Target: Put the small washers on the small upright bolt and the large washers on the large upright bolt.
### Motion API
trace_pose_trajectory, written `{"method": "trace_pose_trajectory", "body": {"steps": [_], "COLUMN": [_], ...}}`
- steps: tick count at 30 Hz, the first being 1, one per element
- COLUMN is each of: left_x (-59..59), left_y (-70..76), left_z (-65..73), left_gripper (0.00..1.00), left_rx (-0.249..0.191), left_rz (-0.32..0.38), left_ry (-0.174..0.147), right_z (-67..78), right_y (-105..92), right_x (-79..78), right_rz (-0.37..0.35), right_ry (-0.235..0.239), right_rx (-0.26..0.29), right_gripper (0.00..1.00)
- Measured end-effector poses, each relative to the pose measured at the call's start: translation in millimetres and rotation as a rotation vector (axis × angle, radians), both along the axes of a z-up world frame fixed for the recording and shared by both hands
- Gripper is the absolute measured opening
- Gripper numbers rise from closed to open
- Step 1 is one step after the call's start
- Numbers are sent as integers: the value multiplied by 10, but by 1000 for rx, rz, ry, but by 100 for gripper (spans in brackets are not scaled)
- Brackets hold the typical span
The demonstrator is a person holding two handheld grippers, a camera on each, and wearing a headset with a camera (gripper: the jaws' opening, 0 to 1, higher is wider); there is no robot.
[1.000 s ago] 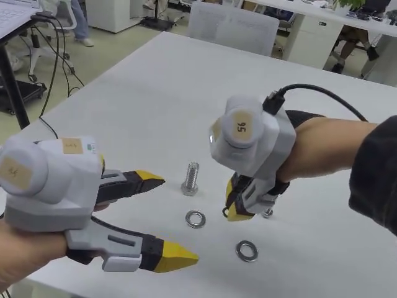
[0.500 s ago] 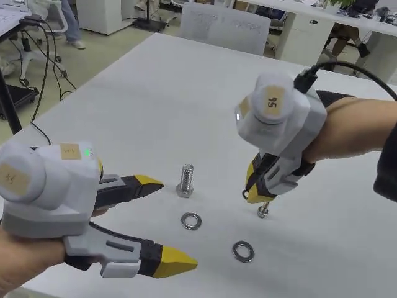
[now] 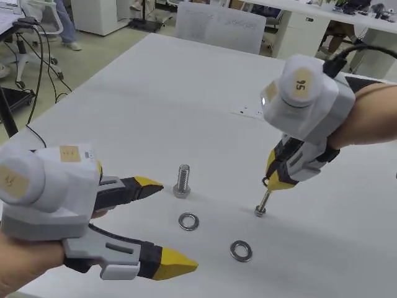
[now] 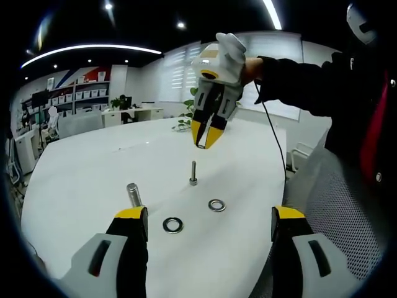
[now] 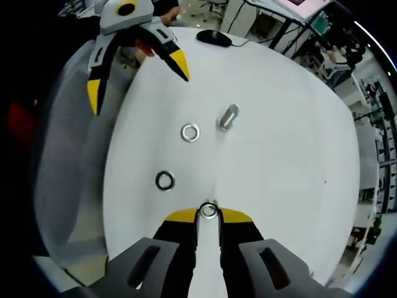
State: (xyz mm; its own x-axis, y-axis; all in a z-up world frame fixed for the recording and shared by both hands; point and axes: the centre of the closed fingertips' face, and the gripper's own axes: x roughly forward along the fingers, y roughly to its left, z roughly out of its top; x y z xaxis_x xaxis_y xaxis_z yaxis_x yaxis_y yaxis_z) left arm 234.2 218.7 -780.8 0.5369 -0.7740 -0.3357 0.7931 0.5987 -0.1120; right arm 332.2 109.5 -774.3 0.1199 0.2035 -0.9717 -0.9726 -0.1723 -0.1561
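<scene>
The right gripper (image 3: 278, 184) hangs tips-down just above the small upright bolt (image 3: 262, 205), its jaws drawn to a narrow slit. In the right gripper view a small metal ring (image 5: 208, 211) sits between the yellow tips. Whether that is a washer pinched there or the bolt seen from above, I cannot tell. The left gripper (image 3: 162, 225) is spread wide and grasps nothing. It is held low over the near edge of the white worktop (image 3: 155, 105) and points toward the hardware. The large upright bolt (image 3: 182, 182) stands head-down just beyond its upper jaw tip, well apart from the small bolt. Two washers lie flat on the worktop — one washer (image 3: 188, 221) just in front of the large bolt, the second washer (image 3: 240, 250) nearer the person, in front of the small bolt.
</scene>
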Motion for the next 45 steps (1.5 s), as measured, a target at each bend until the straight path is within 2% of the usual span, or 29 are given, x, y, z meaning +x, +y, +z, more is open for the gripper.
{"method": "trace_pose_trajectory", "body": {"steps": [6,17,28,45], "left_x": [6,26,50,54], "left_y": [-1,15,27,18], "left_z": [-7,-17,-32,-73], "left_gripper": [81,81,81,80], "left_rx": [3,4,3,5], "left_rz": [0,6,16,21], "left_ry": [2,8,15,28], "right_z": [-4,-169,-342,-478], "right_y": [-97,-136,-107,-123], "right_x": [98,247,250,252], "right_rz": [-28,-49,-50,-53], "right_ry": [-5,16,46,68], "right_rx": [-3,-11,-19,-26], "right_gripper": [13,13,13,13]}}
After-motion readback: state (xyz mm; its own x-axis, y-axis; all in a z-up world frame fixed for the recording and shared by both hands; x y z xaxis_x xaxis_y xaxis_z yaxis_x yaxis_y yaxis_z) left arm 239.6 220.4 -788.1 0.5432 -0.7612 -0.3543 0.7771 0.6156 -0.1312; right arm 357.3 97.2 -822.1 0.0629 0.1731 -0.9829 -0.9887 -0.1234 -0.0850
